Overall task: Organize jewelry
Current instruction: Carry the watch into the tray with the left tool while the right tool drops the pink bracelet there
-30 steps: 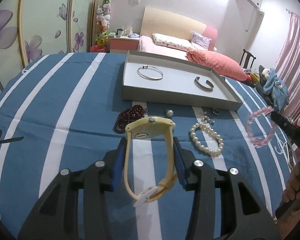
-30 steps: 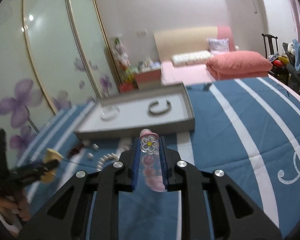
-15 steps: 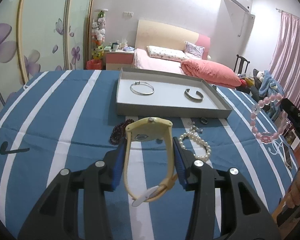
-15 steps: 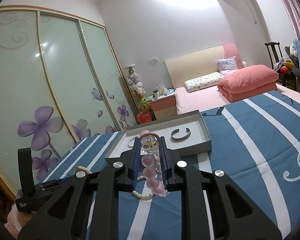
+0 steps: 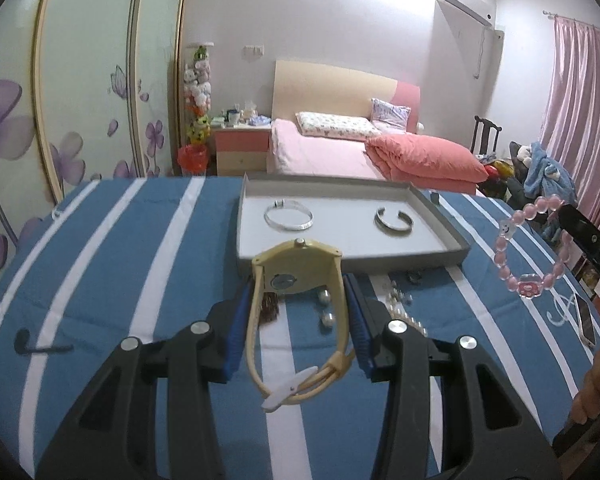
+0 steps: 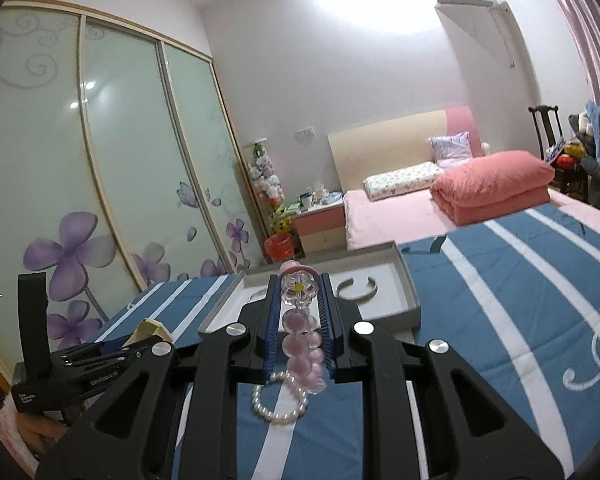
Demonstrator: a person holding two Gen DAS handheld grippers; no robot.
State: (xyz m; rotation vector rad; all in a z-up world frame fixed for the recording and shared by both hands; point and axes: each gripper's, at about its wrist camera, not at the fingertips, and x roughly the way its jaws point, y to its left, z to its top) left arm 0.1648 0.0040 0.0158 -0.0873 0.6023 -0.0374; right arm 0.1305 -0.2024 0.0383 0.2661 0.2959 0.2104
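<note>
a blue bedspread with white stripes (image 5: 112, 280) covers the whole work surface, and a shallow grey tray (image 5: 440, 216) sits on it toward the far side. the left gripper (image 5: 298, 312) is held above the spread just short of the tray's near wall, its blue-padded jaws closed in against the two sides of a pale yellow watch (image 5: 296, 276), which stands upright between them with its face toward the camera and its strap looping down to a white clasp. the right gripper (image 6: 299, 320) is raised over the spread near the tray's near right corner, its jaws pinched narrowly on a pink bead bracelet (image 6: 300, 340) whose clear flower charm pokes up past the fingertips; from the left wrist view that bracelet hangs as an open loop in the air. inside the tray a thin silver bangle (image 5: 288, 218) lies on the left and a darker open cuff (image 5: 394, 222) on the right, well apart. on the spread in front of the tray lie a white pearl bracelet (image 6: 278, 404), a dark red bead string (image 5: 269, 308) mostly hidden behind the watch, and two loose pearl pieces (image 5: 326, 308).
</note>
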